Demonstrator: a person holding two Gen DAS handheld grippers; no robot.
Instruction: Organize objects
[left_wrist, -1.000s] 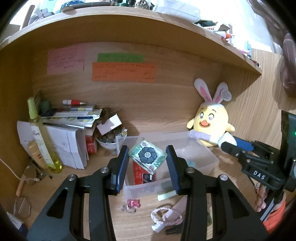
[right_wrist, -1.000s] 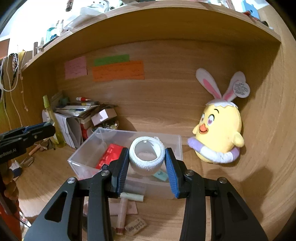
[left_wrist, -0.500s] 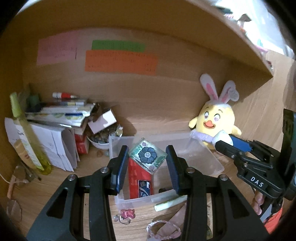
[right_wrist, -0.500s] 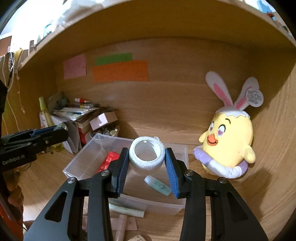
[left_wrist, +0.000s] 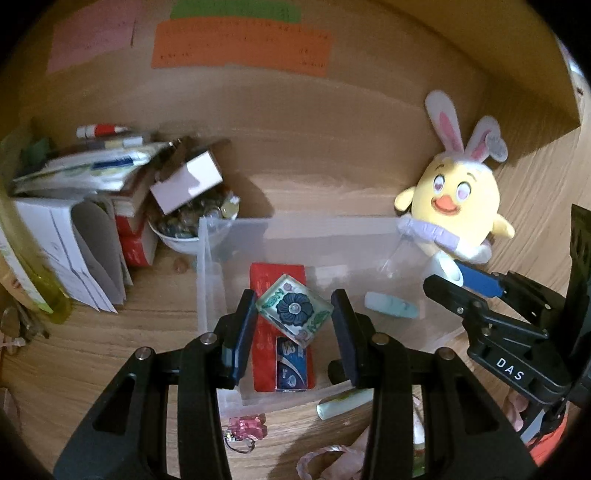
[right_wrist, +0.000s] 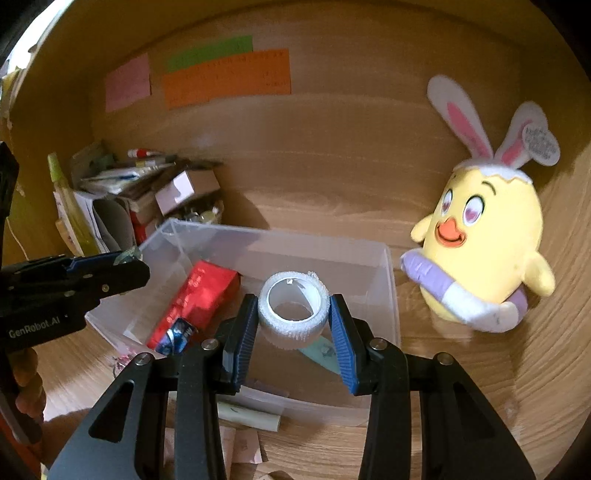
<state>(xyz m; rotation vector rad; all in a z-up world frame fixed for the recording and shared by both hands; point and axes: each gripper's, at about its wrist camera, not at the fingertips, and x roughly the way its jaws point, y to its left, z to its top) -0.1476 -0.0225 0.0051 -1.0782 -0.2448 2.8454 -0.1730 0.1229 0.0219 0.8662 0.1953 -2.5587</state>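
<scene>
Already a red packet (left_wrist: 280, 328) lies in the clear bin (right_wrist: 391, 280); left tongs (left_wrist: 293, 321) clamp a floral glass block (left_wrist: 293, 309), right tongs (right_wrist: 293, 325) clamp a gauze roll (right_wrist: 293, 312), both above it; worktop (left_wrist: 92, 354) clutter remains.

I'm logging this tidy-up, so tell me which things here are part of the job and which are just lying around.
In the job:
- left tool, shut on the flower tile
- right tool, shut on the white tape roll
- clear bin
- red box, inside the bin

Lying about:
- plush chick
- paper stack
- sticky notes
</scene>
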